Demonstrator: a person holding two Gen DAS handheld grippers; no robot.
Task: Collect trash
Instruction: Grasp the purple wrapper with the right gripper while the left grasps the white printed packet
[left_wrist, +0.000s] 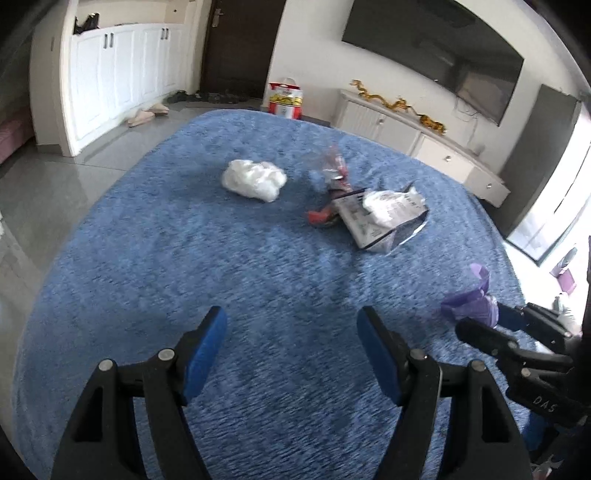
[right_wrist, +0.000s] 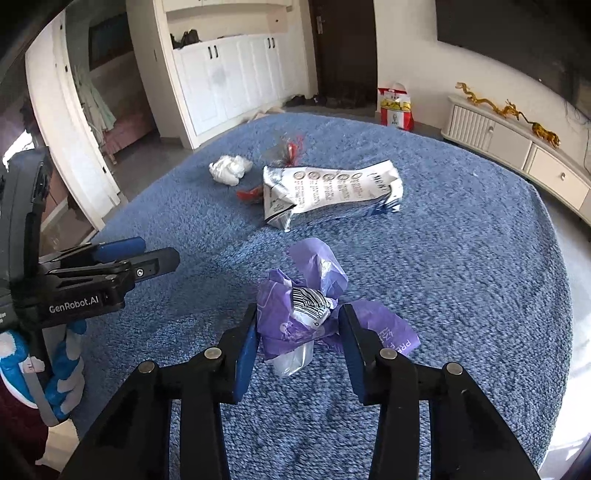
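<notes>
Purple wrapper (right_wrist: 299, 314), low centre of right view: light, crinkly, likely slippery; best pinched at bunched middle. Right gripper (right_wrist: 297, 332) clenched on wrapper. Left gripper (left_wrist: 291, 332) spread, empty. Beyond on blue rug (right_wrist: 461, 258): carton (right_wrist: 325, 192), tissue wad (right_wrist: 229, 168), red scraps (right_wrist: 290, 149). Nothing blocking.

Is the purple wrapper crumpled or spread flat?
Crumpled: the purple wrapper bunches in folds between the right tongs, barcode twisted on top.
</notes>
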